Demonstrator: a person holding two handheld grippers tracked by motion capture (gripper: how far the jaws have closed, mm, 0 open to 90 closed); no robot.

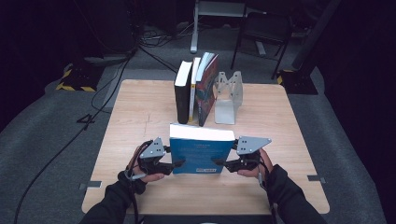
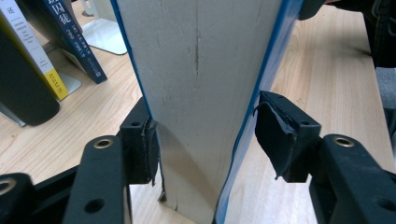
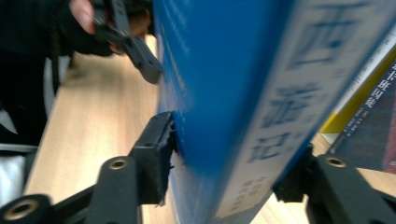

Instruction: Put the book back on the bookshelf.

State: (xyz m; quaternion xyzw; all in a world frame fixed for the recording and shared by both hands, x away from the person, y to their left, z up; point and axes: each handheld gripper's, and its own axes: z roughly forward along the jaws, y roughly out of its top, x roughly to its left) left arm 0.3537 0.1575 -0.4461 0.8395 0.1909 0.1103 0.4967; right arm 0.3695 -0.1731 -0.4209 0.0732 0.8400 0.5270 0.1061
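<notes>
standing upright on the table [image 1: 140, 107], the blue book [image 1: 201, 156] was clamped by the right gripper [image 1: 219, 162]; the left gripper [image 1: 180, 163] hung released around it, the row of books [image 1: 196, 88] and bookend [image 1: 229, 95] just behind.

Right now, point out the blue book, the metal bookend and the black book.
blue book [image 1: 201, 151], high view, middle of its front cover.
metal bookend [image 1: 225, 114], high view, on its flat base plate.
black book [image 1: 181, 100], high view, on its spine facing the person.
</notes>
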